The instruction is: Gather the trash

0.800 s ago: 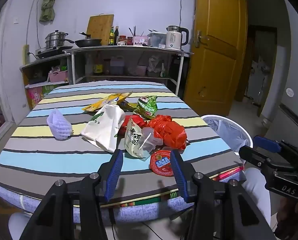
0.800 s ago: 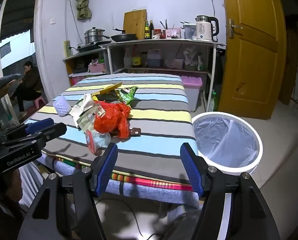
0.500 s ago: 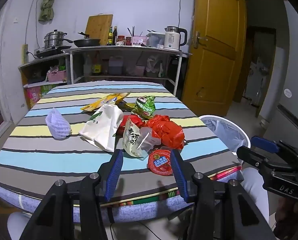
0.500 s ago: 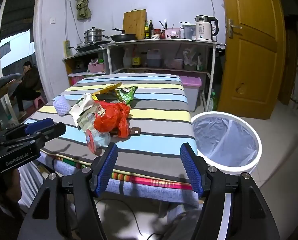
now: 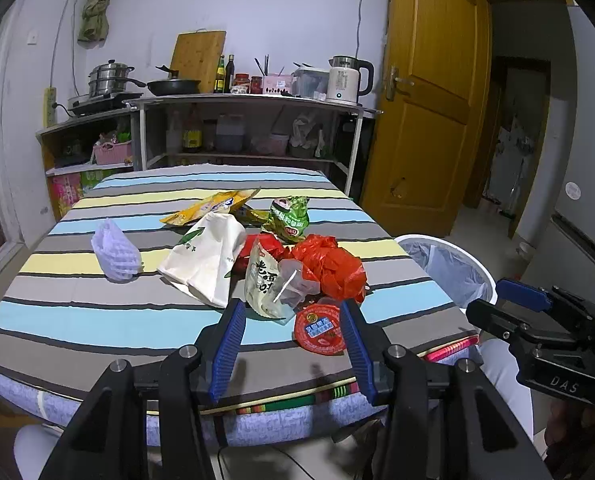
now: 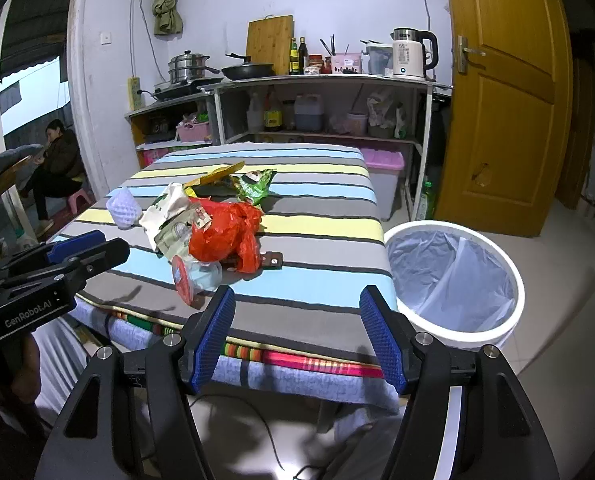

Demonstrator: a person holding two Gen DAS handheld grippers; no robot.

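On the striped surface (image 5: 77,320), the red plastic bag (image 5: 333,264) looks light and crinkly; pinch a loose fold. Both grippers' fingers (image 5: 227,344) are spread, empty.

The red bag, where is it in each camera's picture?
Left wrist: the red bag lies right of centre on the striped table, just past the open left tongs.
Right wrist: the red bag lies left of centre, beyond the open right tongs.
Shared landmark: the white bin stands on the floor to the right of the table in both.
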